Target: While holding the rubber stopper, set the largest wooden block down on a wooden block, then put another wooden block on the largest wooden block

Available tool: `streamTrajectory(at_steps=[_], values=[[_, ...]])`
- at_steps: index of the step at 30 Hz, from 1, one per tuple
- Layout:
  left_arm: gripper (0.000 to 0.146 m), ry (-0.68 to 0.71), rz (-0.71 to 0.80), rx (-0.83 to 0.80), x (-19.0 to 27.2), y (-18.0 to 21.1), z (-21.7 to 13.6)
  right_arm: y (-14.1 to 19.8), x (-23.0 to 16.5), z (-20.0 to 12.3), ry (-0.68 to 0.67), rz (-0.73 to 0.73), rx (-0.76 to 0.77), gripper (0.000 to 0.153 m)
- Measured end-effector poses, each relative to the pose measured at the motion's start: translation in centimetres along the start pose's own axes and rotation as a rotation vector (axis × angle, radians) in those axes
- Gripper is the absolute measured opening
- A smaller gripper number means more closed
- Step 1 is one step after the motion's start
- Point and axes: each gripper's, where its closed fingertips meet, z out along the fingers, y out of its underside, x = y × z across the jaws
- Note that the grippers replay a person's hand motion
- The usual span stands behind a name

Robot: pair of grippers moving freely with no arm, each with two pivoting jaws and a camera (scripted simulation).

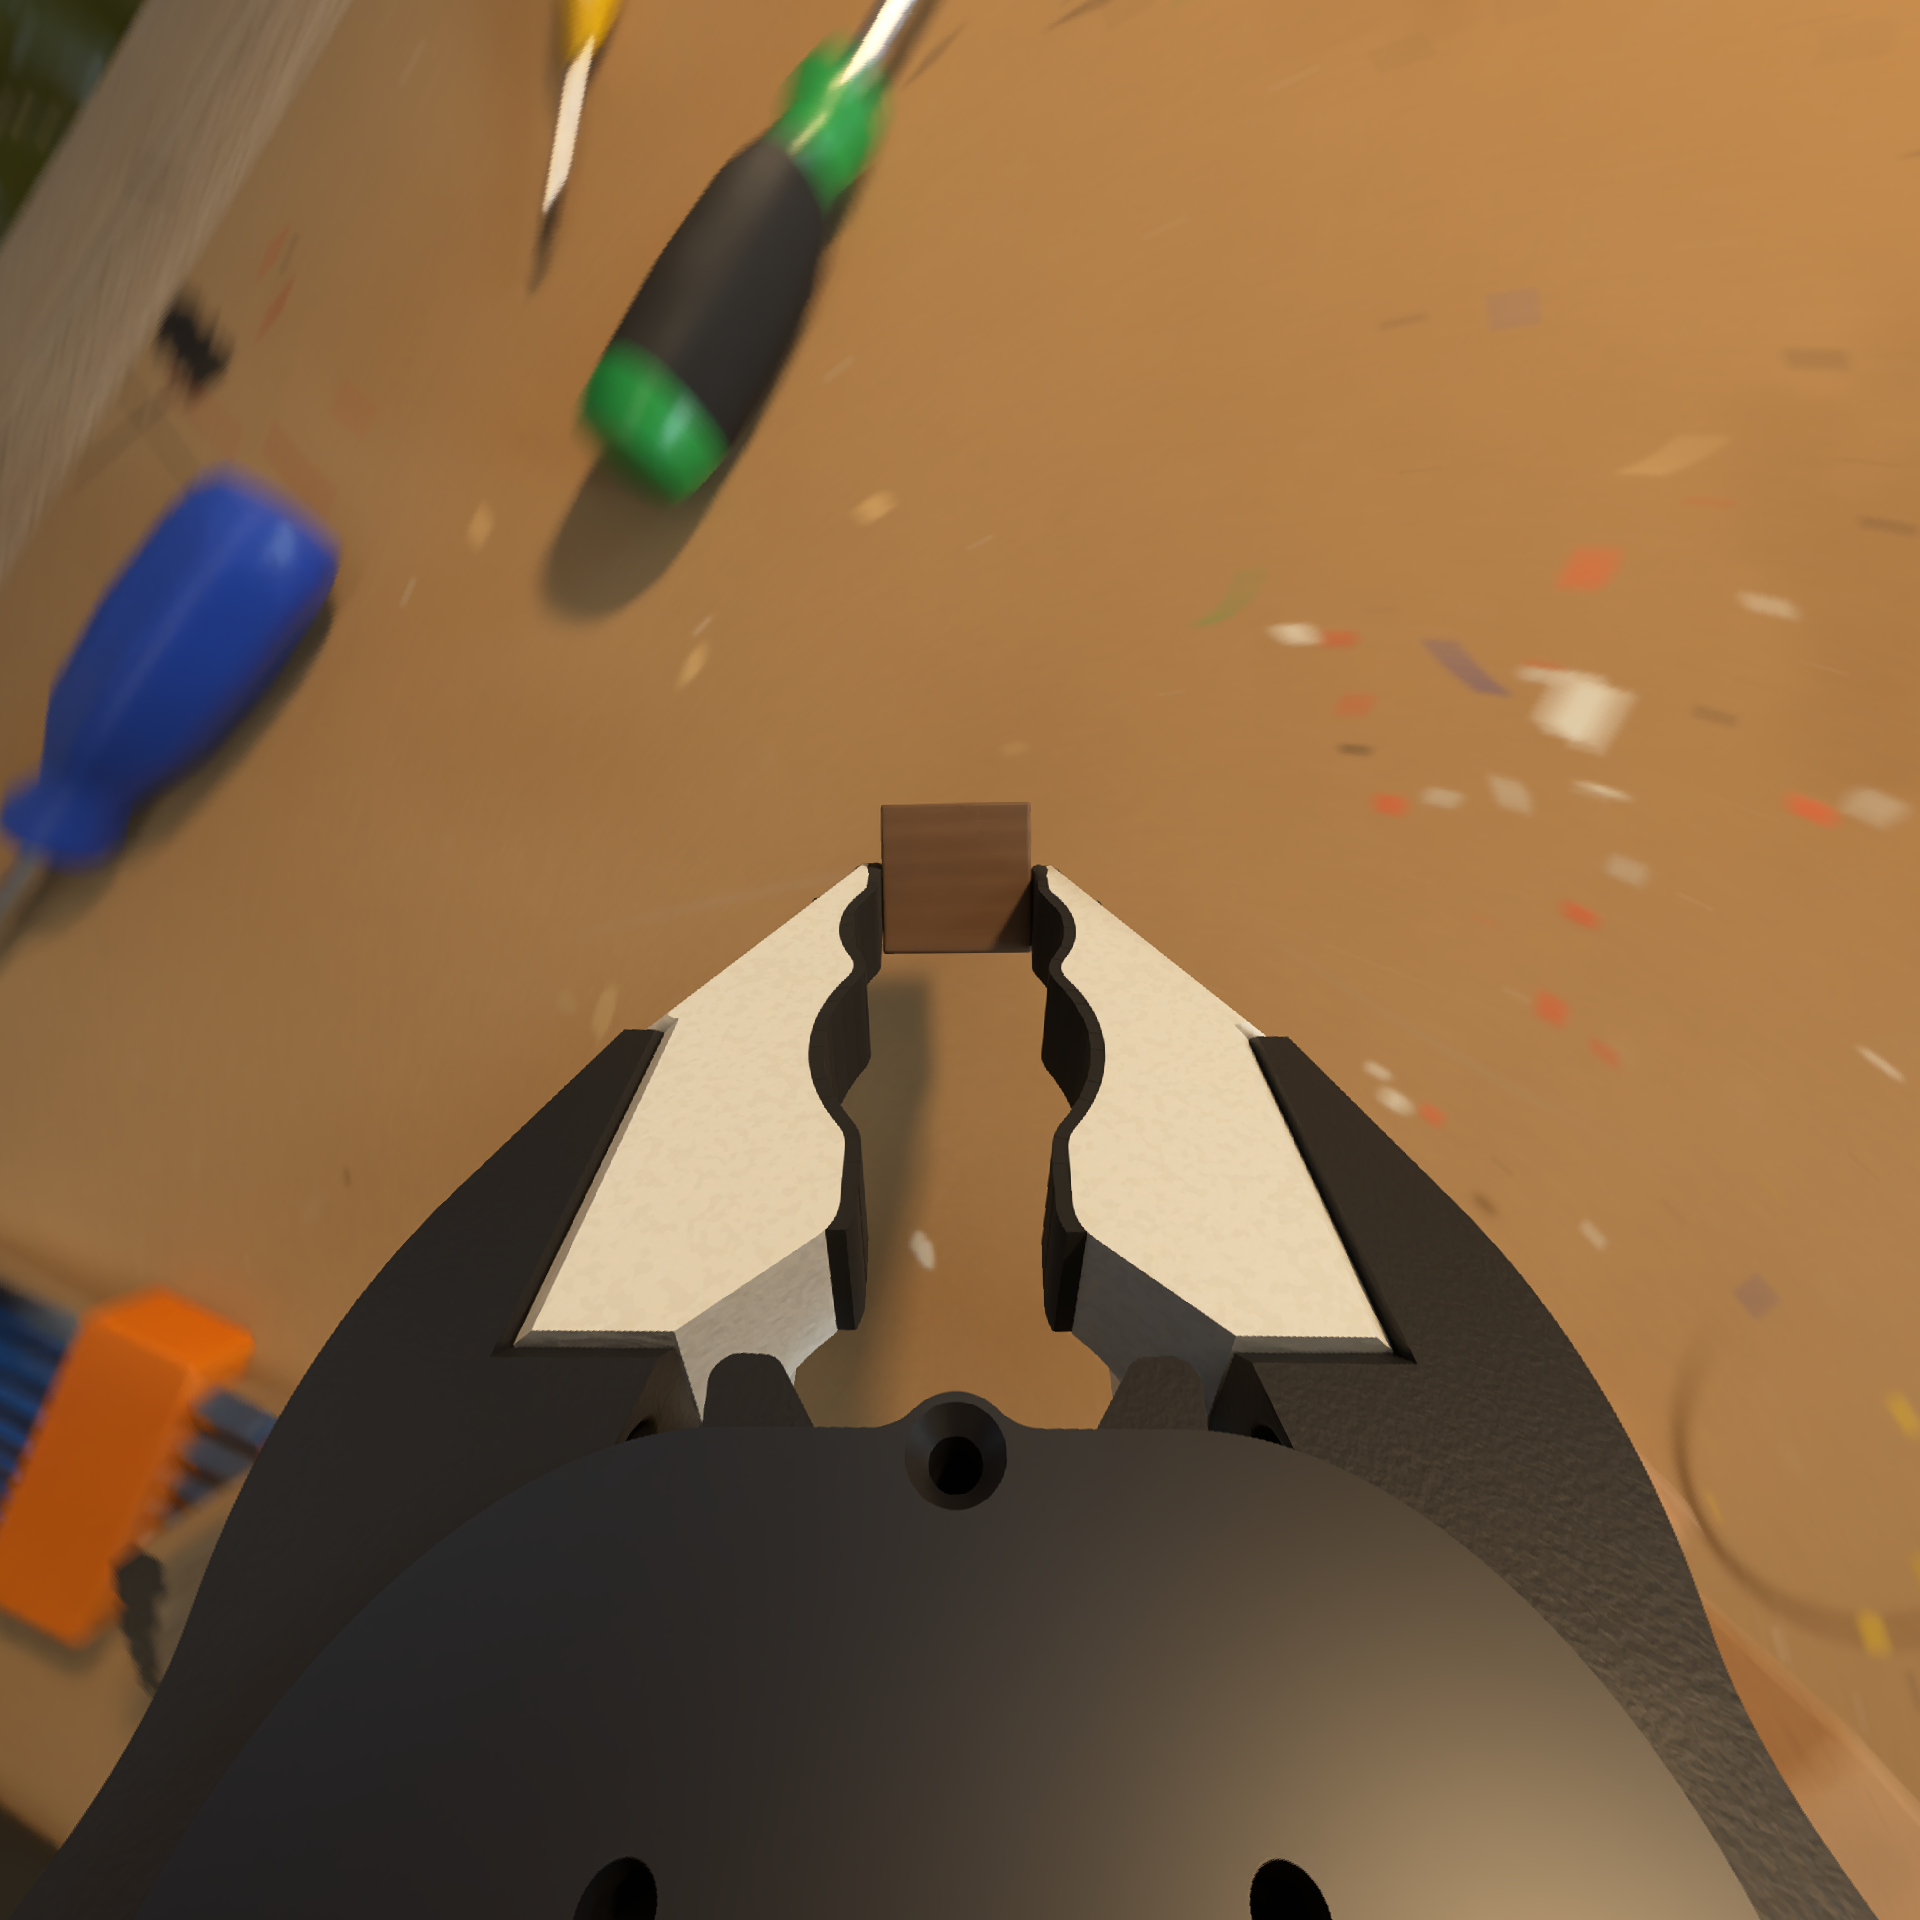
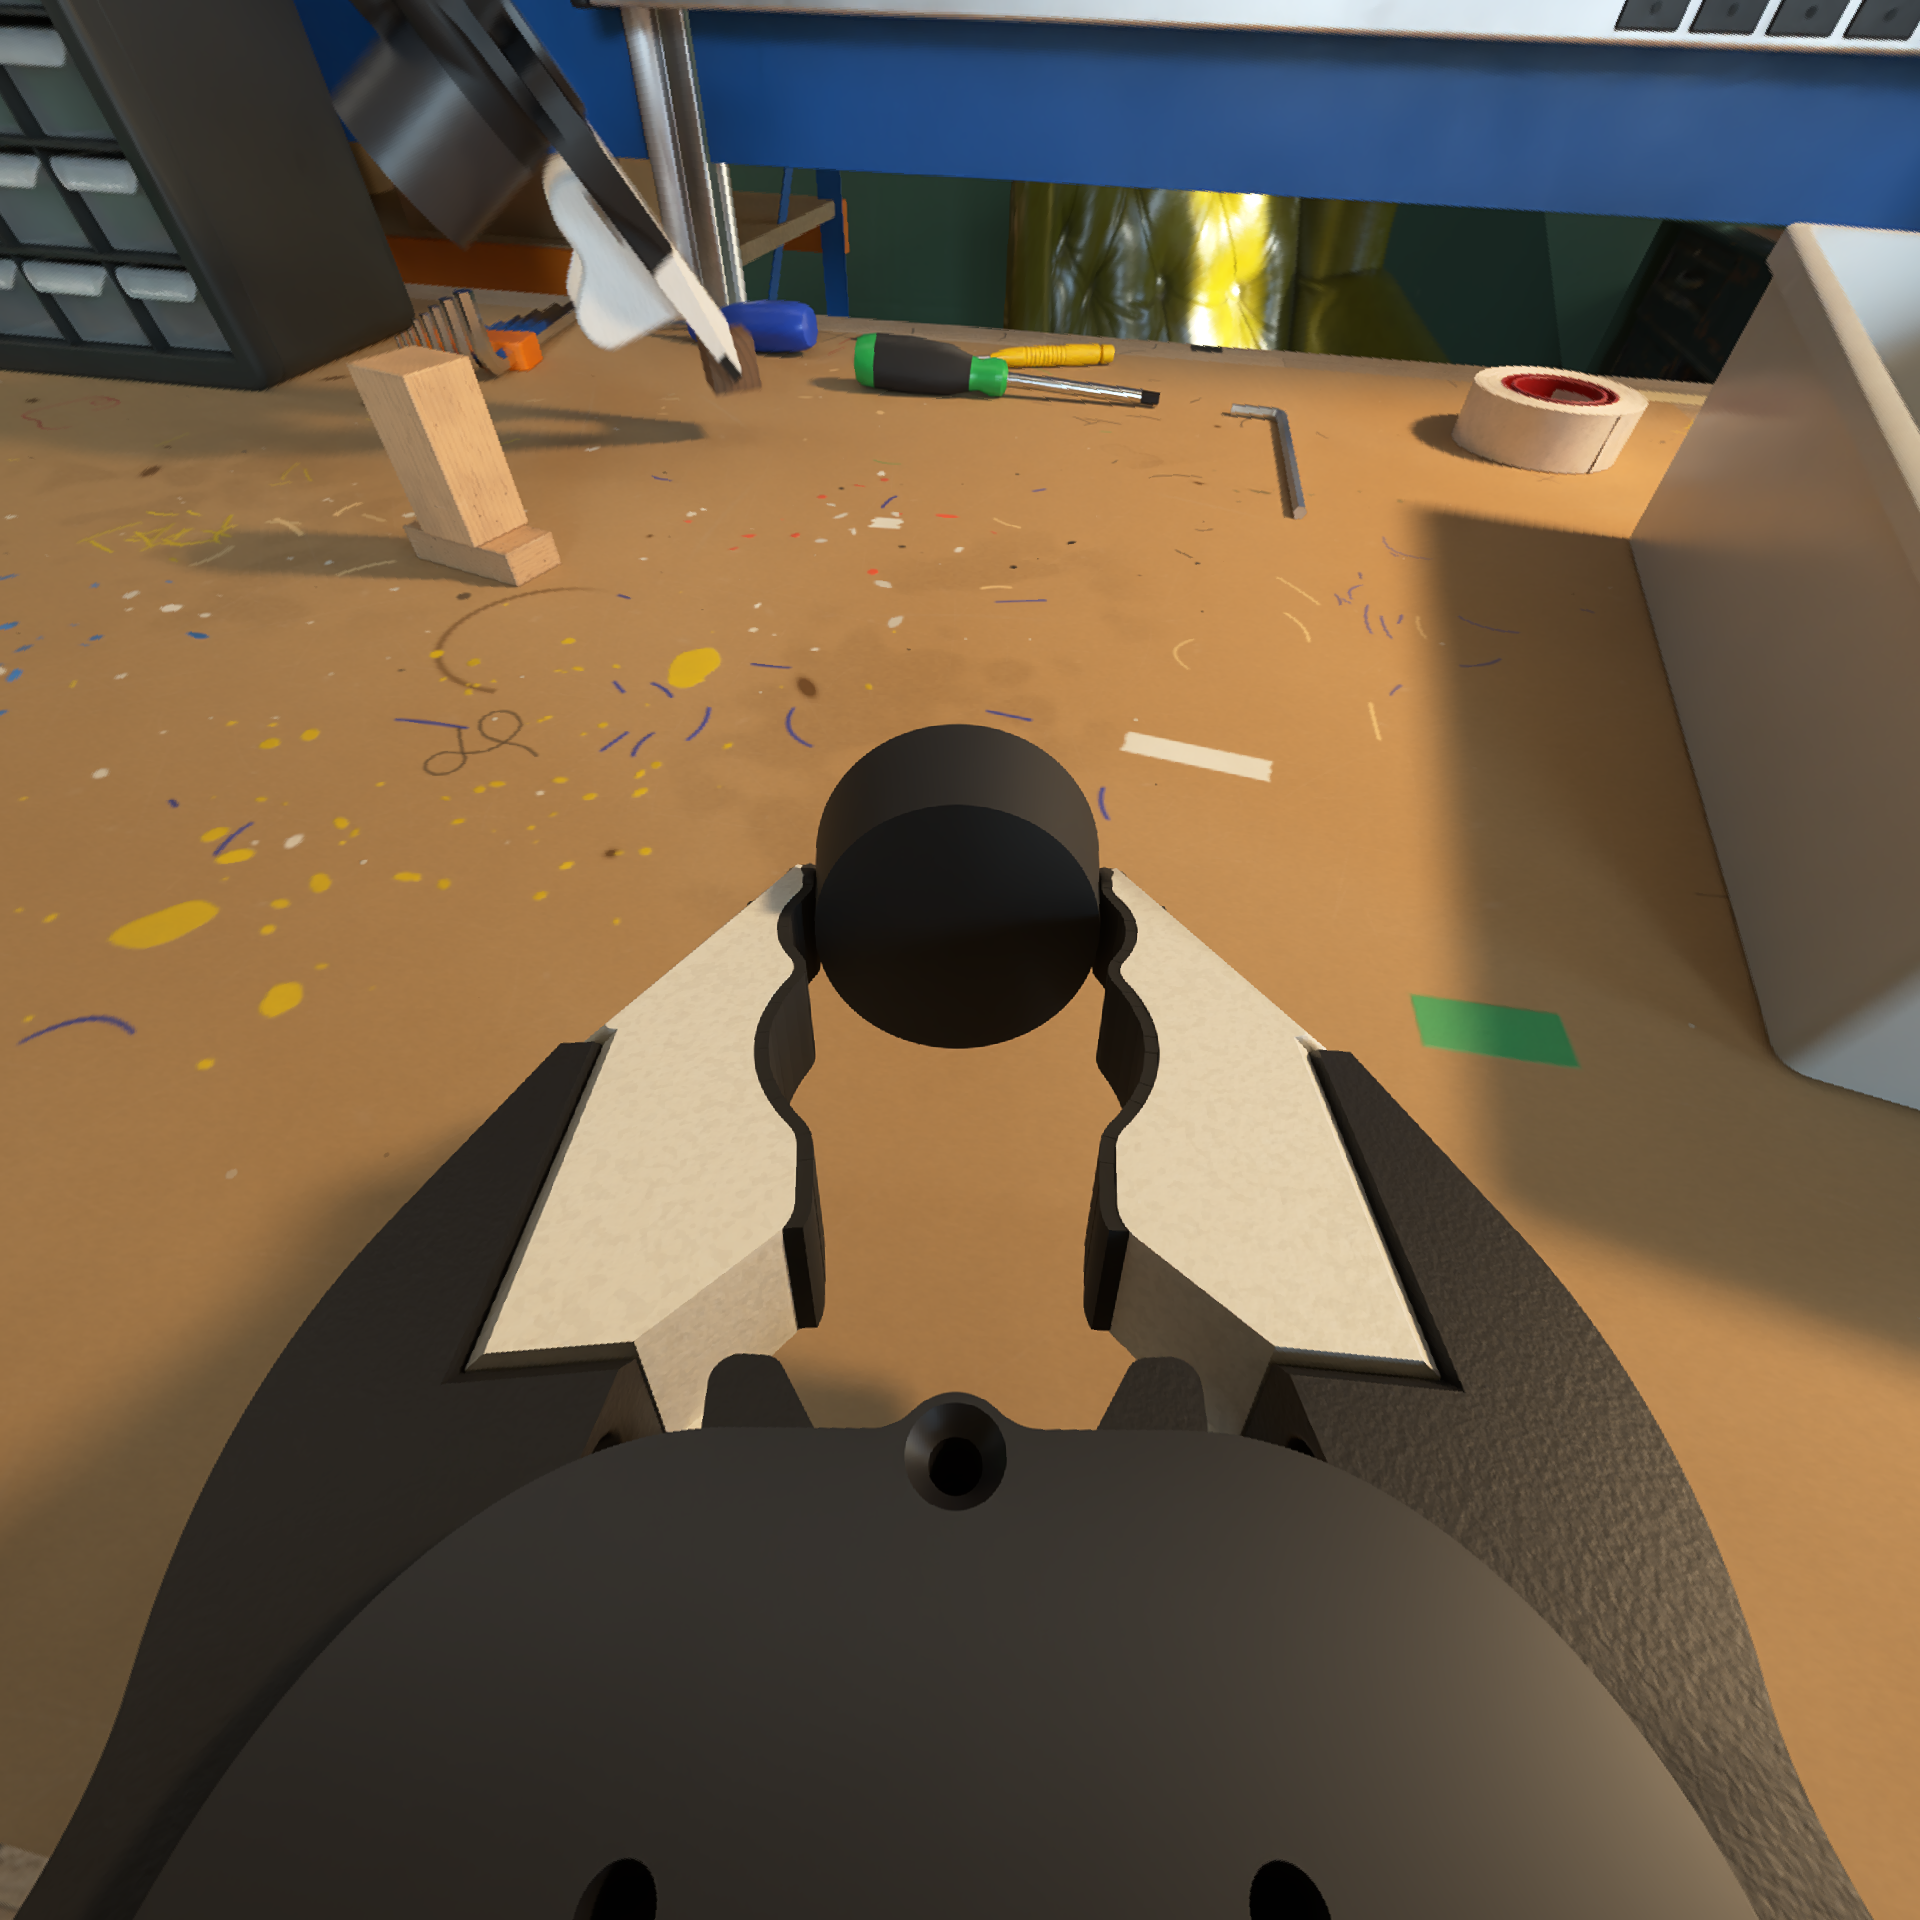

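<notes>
My right gripper (image 2: pixel 956 914) is shut on a black rubber stopper (image 2: pixel 956 914) and holds it above the brown bench. My left gripper (image 1: pixel 956 899) is shut on a small dark brown wooden block (image 1: pixel 954 873), held above the bench; it also shows in the right wrist view (image 2: pixel 727 364) at the far left, still holding the dark block (image 2: pixel 738 372). The largest wooden block (image 2: pixel 442 447), tall and pale, stands slightly tilted on a flat pale wooden block (image 2: pixel 488 554) at the left of the bench.
A green-black screwdriver (image 2: pixel 935 366), a yellow tool (image 2: pixel 1055 355), a blue-handled screwdriver (image 1: pixel 177 655), an orange hex-key holder (image 1: pixel 94 1455), a loose hex key (image 2: pixel 1283 457) and a tape roll (image 2: pixel 1548 418) lie at the back. A drawer cabinet (image 2: pixel 156 177) stands left, a pale box (image 2: pixel 1808 665) right.
</notes>
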Motion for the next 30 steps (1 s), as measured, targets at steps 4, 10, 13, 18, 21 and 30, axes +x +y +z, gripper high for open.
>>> streamTrajectory(at_steps=[4, 10, 13, 18, 21, 30], values=[[0.028, 0.240, 0.332, 0.108, 5.6, -2.3, -6.1, 0.0, 0.1, -0.1, 0.001, 0.001, 0.002, 0.053], [0.028, 0.452, 0.645, 0.063, 10.9, 1.3, -13.9, -0.3, -0.5, 0.2, -0.018, -0.005, 0.011, 0.053], [0.028, 0.475, 0.669, 0.039, 11.3, 4.0, -15.1, -0.3, -1.0, 0.4, -0.028, -0.012, 0.011, 0.053], [0.028, 0.498, 0.665, 0.029, 11.9, 6.9, -15.1, -0.3, -1.5, 0.7, -0.041, -0.018, 0.006, 0.053], [0.028, 0.505, 0.665, 0.024, 12.2, 7.5, -14.7, -0.4, -1.6, 0.8, -0.044, -0.028, 0.001, 0.053], [0.028, 0.501, 0.675, 0.002, 12.4, 8.2, -13.2, -0.2, -1.4, 0.5, -0.031, -0.025, -0.007, 0.053]])
